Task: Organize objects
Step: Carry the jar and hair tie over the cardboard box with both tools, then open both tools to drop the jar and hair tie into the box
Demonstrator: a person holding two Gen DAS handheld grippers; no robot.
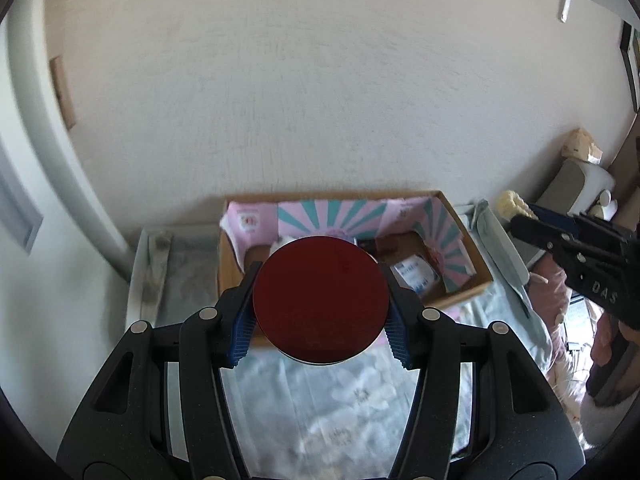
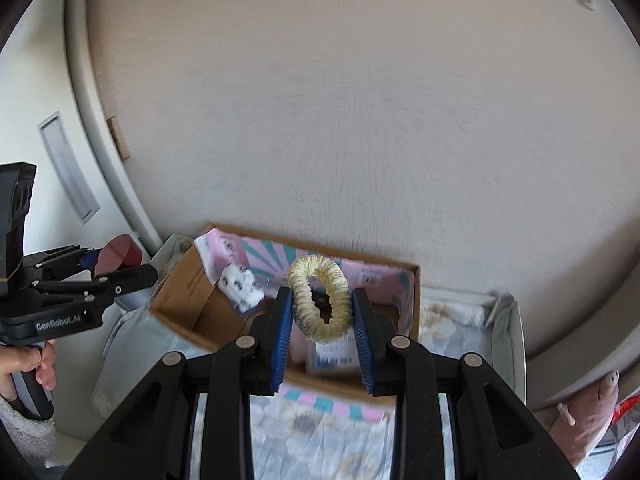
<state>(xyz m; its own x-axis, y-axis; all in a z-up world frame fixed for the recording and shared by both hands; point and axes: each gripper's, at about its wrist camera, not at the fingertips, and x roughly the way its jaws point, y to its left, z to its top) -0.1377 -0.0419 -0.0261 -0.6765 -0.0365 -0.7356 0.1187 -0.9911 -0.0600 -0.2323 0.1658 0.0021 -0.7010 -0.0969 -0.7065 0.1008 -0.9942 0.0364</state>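
Note:
My left gripper [image 1: 321, 300] is shut on a round tin with a dark red lid [image 1: 321, 298], held above the near edge of an open cardboard box [image 1: 468, 236] lined with pink and teal paper. My right gripper [image 2: 322, 312] is shut on a cream fuzzy ring [image 2: 320, 296], like a scrunchie, held over the same box [image 2: 180, 292]. The box holds a printed packet [image 1: 414, 276] and a white patterned cloth [image 2: 242, 284]. In the right wrist view the left gripper [image 2: 116, 276] with the red tin [image 2: 120, 256] shows at the left.
The box sits on a bed with a pale floral sheet [image 1: 320, 400], against a white wall [image 1: 300, 100]. A curved white frame [image 1: 52, 152] rises at the left. Pillows and soft toys [image 1: 580, 184] lie at the right. A hand [image 2: 28, 364] holds the left gripper's handle.

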